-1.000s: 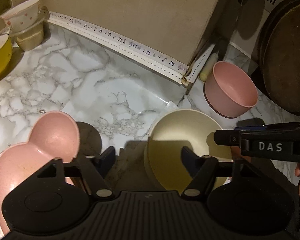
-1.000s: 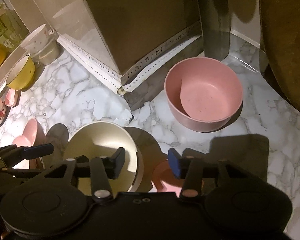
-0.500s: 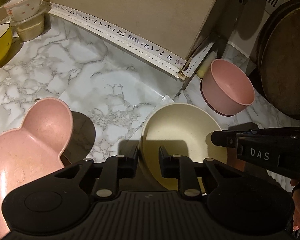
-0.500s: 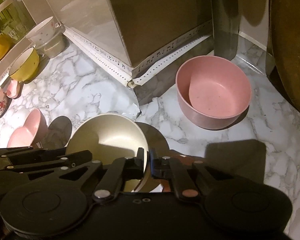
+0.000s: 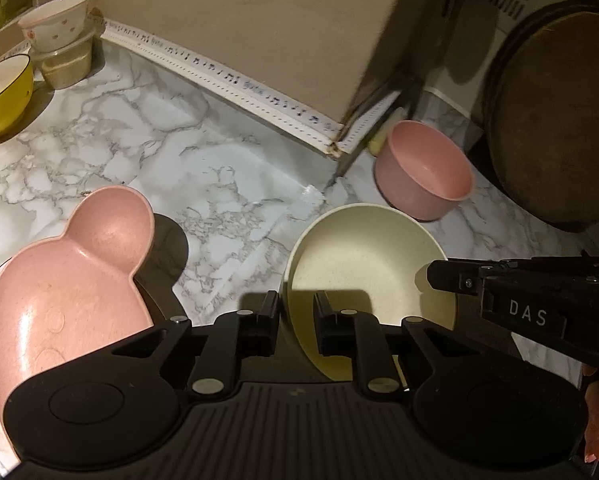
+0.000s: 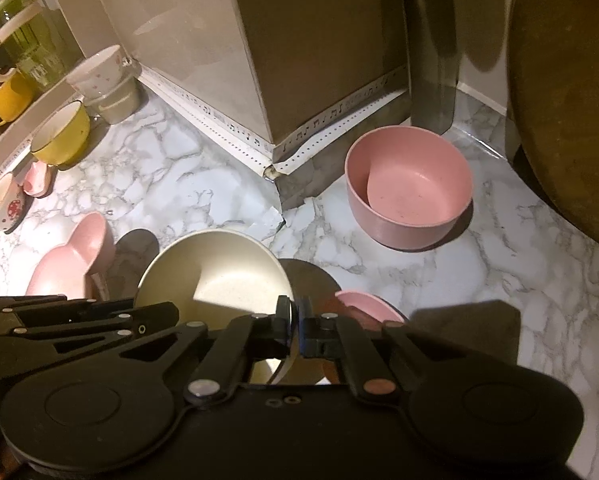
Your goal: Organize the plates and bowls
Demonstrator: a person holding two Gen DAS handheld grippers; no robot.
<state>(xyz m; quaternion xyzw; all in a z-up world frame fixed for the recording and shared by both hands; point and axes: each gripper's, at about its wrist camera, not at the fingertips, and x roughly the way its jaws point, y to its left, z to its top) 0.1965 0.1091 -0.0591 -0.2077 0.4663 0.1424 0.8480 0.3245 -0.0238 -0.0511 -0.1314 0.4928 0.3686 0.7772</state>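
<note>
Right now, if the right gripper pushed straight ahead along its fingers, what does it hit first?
The right gripper is already shut on the cream bowl rim, so that moves with it. Beyond, the line runs over bare marble counter toward the taped beige wall corner; the pink bowl sits right of it. Depth is uncertain.

Right tool point(image 6: 295, 322) clamped on the near rim of the cream bowl point(image 6: 215, 276), which sits tilted above the marble tabletop point(image 6: 479, 280). Left tool point(image 6: 99, 320) enters from the left edge, against the bowl's left side. Deep pink bowl point(image 6: 409, 188) stands apart beyond; pink eared dish point(image 6: 75, 260) to the left.
</note>
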